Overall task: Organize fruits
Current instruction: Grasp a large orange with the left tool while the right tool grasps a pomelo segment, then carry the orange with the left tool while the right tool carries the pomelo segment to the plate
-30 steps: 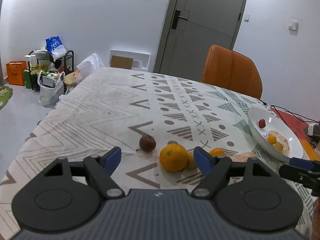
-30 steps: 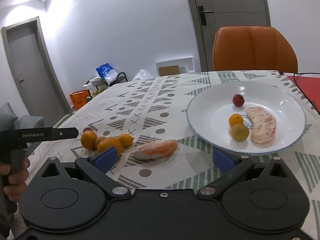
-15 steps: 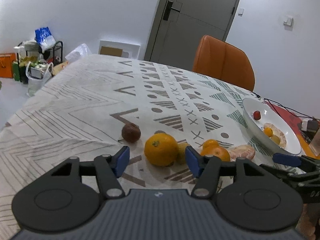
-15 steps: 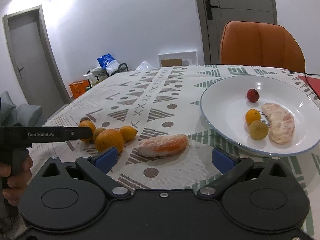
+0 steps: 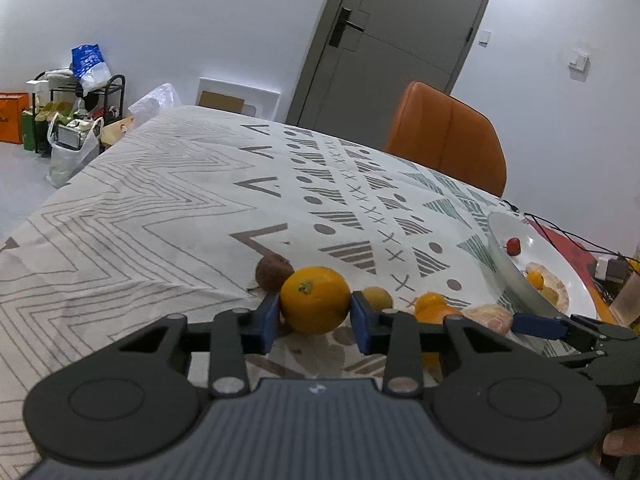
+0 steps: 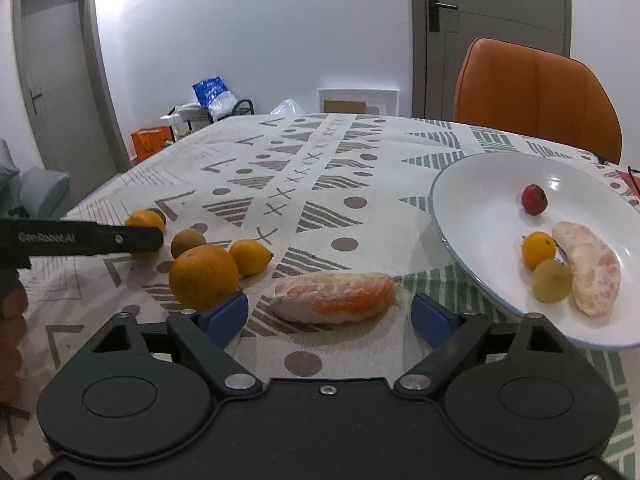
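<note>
Two grippers closing on fruit at once.
Our left gripper (image 5: 315, 317) pads now touch the orange (image 5: 315, 299); right gripper (image 6: 329, 315) narrows, open, around the peeled segment (image 6: 334, 298), plate (image 6: 472, 184) at two o'clock.

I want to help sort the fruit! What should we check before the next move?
1. Left hand-held gripper around the orange: ok; jaws have just been closing, blue pads at both sides.
2. Firm squeeze on it: cannot tell.
3. Right hand-held gripper lined up with the peeled citrus piece: ok; jaws have just been closing, pads not touching it.
4. Room on the white plate: ok.
5. Brown fruit clear of the orange: not ok, right beside it.
</note>
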Demonstrator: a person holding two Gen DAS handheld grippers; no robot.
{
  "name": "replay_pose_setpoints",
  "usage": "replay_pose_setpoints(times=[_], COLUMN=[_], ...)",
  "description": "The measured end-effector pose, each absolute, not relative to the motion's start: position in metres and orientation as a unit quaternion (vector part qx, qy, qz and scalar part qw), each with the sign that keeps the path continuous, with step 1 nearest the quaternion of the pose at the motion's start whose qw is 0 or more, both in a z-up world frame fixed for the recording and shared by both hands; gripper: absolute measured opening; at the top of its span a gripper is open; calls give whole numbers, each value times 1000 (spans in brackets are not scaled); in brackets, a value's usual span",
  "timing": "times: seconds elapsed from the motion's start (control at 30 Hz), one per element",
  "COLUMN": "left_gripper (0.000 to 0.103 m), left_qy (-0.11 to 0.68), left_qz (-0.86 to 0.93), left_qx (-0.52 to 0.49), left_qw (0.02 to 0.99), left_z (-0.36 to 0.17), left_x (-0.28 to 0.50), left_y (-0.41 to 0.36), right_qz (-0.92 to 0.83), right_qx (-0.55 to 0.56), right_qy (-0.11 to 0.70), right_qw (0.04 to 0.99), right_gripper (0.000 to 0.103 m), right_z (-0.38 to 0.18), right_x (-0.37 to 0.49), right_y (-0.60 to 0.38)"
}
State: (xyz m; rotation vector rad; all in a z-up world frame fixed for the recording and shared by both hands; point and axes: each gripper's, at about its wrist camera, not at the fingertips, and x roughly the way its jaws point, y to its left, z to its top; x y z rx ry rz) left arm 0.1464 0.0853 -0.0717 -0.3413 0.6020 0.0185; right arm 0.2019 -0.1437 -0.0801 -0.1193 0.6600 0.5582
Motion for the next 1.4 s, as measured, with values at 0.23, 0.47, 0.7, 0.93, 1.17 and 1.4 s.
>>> replay_pose_setpoints(times=[0.23, 0.47, 0.7, 0.93, 1.17, 1.4], left_gripper=[36, 36, 36, 36, 36, 36], left_qy=[292, 280, 267, 260, 265, 270], left_qz=[16, 13, -9, -45, -70, -87], left_qx=[-168, -152, -138, -112, -101, -87], left_qw=[942, 948, 954, 958, 956, 955], left_z=[-67, -53, -35, -22, -22, -20], left_x=[145, 143, 148, 156, 172, 192], left_y=[90, 79, 54, 15, -20, -48], right_qz=[266, 274, 257, 213, 184, 174], right_qx=[-93, -61, -35, -12, -4, 7], right_qy=[309, 299, 259, 247, 244, 242], right_qw=[908, 912, 930, 945, 952, 954], right_gripper=[65, 64, 64, 64, 65, 65], right_z=[-80, -66, -36, -30, -34, -36], right_x=[204, 196, 188, 190, 197, 206], right_y=[-133, -147, -179, -224, -261, -285])
